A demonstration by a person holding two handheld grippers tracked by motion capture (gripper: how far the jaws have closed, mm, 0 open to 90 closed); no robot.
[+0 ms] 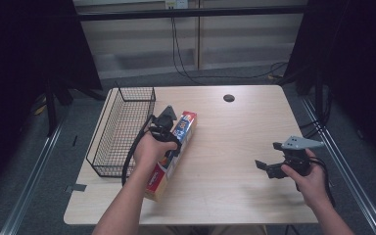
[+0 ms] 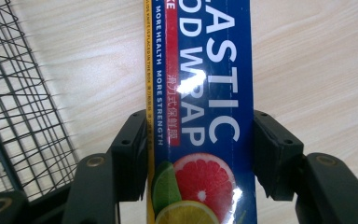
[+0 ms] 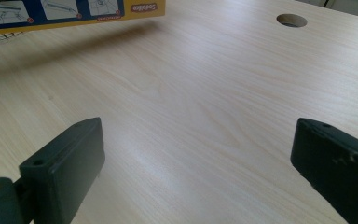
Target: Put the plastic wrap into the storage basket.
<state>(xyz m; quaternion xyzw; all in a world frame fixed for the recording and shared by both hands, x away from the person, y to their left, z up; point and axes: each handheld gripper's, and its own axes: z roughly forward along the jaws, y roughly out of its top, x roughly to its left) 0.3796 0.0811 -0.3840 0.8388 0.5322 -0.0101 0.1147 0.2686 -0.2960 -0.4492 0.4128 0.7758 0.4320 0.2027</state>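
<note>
A long plastic wrap box (image 1: 176, 147), blue, red and yellow with citrus fruit printed on it, hangs a little above the wooden table (image 1: 225, 147), just right of the wire basket. My left gripper (image 1: 169, 139) is shut on its middle; in the left gripper view both black pads press the sides of the box (image 2: 205, 116), which runs away from the camera. My right gripper (image 1: 269, 159) hovers low over the table's right side, open, with bare wood between its jaws (image 3: 196, 154). A yellow-edged side of the box (image 3: 74, 11) crosses the top left of the right gripper view.
A black wire basket (image 1: 122, 129) stands at the table's left edge, close to the box; its mesh (image 2: 18, 116) fills the left of the left gripper view. A round cable hole (image 1: 228, 98) sits near the far edge, also (image 3: 291, 20). Cables hang behind the table.
</note>
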